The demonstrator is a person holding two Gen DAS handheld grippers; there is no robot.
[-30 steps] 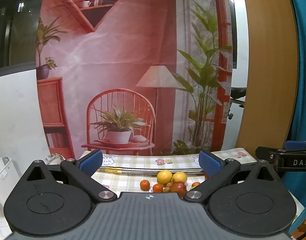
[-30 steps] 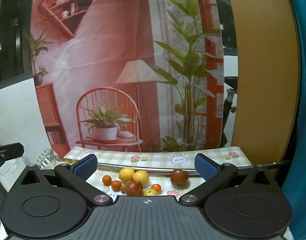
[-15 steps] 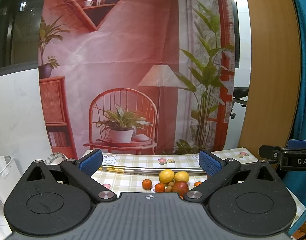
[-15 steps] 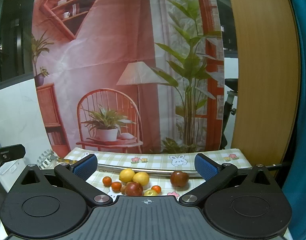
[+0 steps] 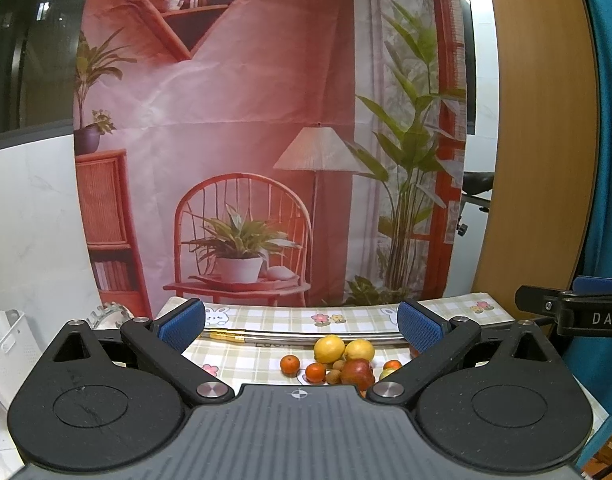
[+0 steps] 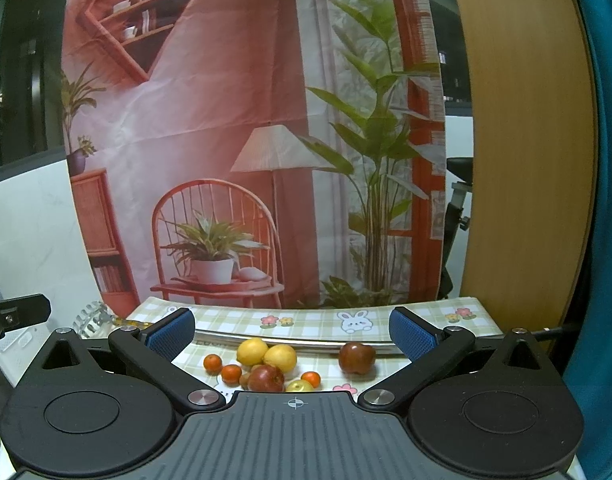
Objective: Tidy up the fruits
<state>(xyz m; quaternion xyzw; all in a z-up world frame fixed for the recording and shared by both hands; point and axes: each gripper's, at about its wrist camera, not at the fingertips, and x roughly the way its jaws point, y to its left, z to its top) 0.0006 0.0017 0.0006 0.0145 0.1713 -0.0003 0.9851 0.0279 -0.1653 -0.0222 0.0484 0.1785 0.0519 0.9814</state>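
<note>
You're holding both grippers, left (image 5: 302, 326) & right (image 6: 292, 330), level w/ fingers spread wide, empty, facing round glossy fruits (image 6: 266, 362) on checked table (image 6: 306, 318).

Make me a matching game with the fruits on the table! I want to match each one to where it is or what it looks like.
Things:
1. two lemons
2. lone red apple
3. small oranges
4. right tool

Descriptions:
A. sits apart, to the right of the pile
B. open, holding nothing
C. yellow, side by side at the back of the pile
D. on the left side of the pile

Pairs: 1-C, 2-A, 3-D, 4-B
</note>
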